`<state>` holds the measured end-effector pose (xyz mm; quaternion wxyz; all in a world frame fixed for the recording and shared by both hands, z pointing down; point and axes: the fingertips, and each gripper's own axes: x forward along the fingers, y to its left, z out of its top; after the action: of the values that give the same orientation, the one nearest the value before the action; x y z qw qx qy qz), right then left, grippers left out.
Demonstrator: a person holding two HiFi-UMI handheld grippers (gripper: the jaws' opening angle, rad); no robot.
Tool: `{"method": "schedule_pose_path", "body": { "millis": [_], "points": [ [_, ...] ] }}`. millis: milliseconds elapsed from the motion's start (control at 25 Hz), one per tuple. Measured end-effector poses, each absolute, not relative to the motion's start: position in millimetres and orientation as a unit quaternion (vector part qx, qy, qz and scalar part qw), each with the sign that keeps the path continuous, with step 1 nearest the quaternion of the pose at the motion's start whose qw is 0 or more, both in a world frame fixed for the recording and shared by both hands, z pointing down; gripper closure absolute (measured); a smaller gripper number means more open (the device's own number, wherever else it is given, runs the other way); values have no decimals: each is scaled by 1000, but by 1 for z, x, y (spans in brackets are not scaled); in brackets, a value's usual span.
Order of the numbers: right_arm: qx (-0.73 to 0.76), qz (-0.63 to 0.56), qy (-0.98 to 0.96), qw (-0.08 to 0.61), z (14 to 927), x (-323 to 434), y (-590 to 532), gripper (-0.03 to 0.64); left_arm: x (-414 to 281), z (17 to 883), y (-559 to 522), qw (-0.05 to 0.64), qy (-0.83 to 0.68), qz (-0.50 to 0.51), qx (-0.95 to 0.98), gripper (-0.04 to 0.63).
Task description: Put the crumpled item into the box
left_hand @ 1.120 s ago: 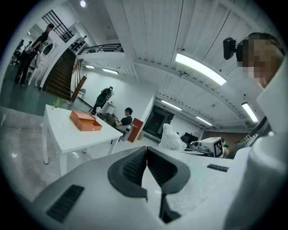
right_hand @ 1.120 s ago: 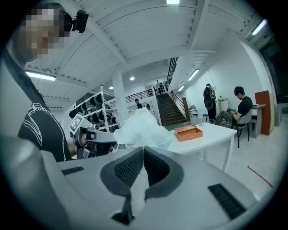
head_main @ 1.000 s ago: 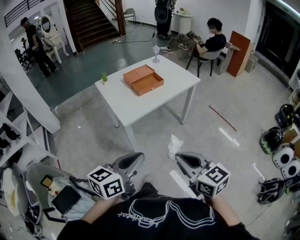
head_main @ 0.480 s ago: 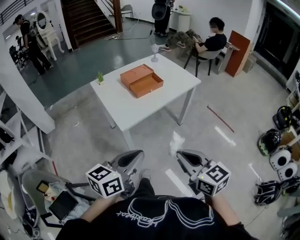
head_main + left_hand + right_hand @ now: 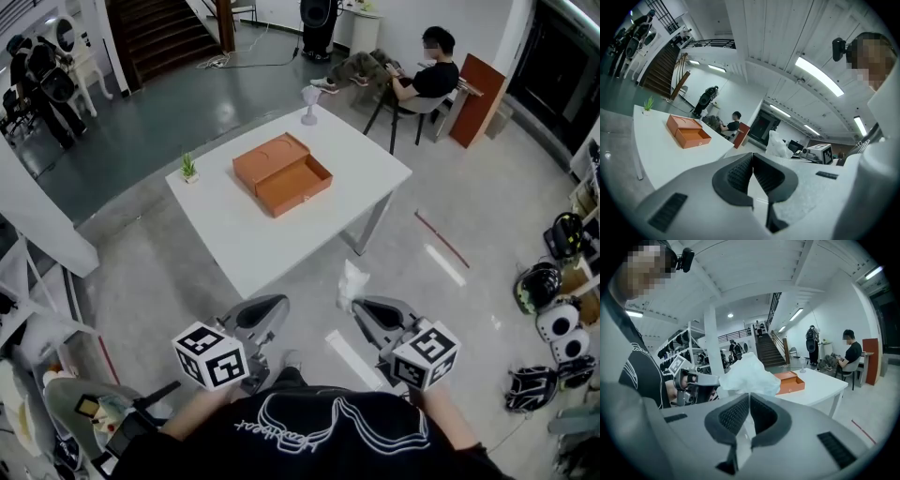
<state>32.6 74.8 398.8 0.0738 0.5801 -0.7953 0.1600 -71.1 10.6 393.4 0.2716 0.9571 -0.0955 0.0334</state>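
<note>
A: The left hand-held gripper (image 5: 270,309) is hanging low at the waist, jaws together on nothing.
B: The right hand-held gripper (image 5: 358,311) is clamping the crumpled item (image 5: 352,284), a white wad sticking up. The open box (image 5: 281,173) is lying ahead and slightly left on the bench (image 5: 246,246), well apart.

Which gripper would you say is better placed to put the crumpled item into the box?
Right: the right gripper is shut on the crumpled item, while the left gripper is shut with nothing between its jaws. The open box sits on the table ahead.
</note>
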Motion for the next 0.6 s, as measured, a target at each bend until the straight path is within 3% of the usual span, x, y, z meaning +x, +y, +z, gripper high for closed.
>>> {"method": "schedule_pose_path", "body": {
  "millis": [600],
  "points": [
    [592,146,-774,172,423,81,-66,604,-21,409,-131,264,-89,62,959,589]
  ]
}}
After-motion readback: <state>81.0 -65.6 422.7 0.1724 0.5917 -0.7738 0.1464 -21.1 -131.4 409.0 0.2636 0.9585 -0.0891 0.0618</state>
